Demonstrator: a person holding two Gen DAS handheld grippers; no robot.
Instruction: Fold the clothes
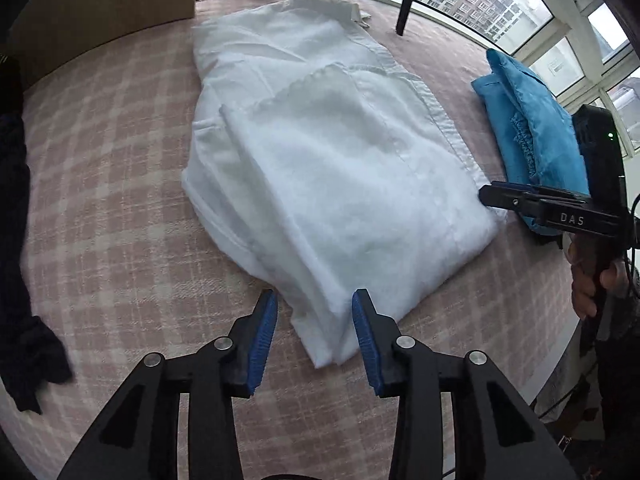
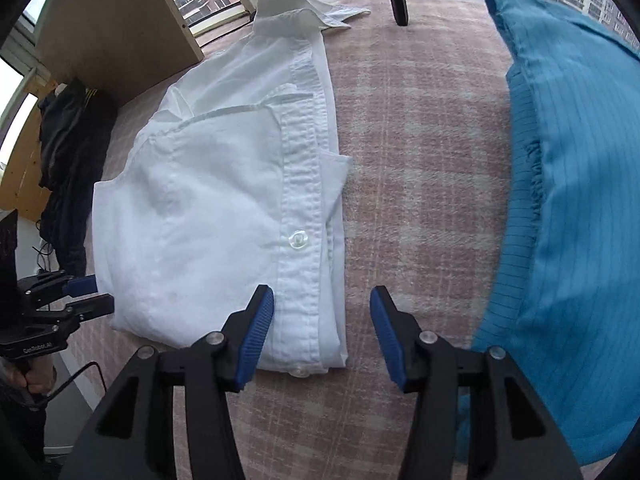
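the left gripper (image 1: pixel 315 338) hovers with jaws apart over the near corner of the white shirt (image 1: pixel 320 152), cloth between the pads but not pinched. the right gripper (image 2: pixel 322 334) is apart too, straddling the button placket at the other near corner. the shirt lies partly folded on the pink checked bed cover (image 2: pixel 420 140). a shallow bite could catch only 1 layer and drag the fold open. just beside the right gripper, the blue garment (image 2: pixel 572 208) may get snagged. dark clothes (image 1: pixel 16 240) lie well apart.
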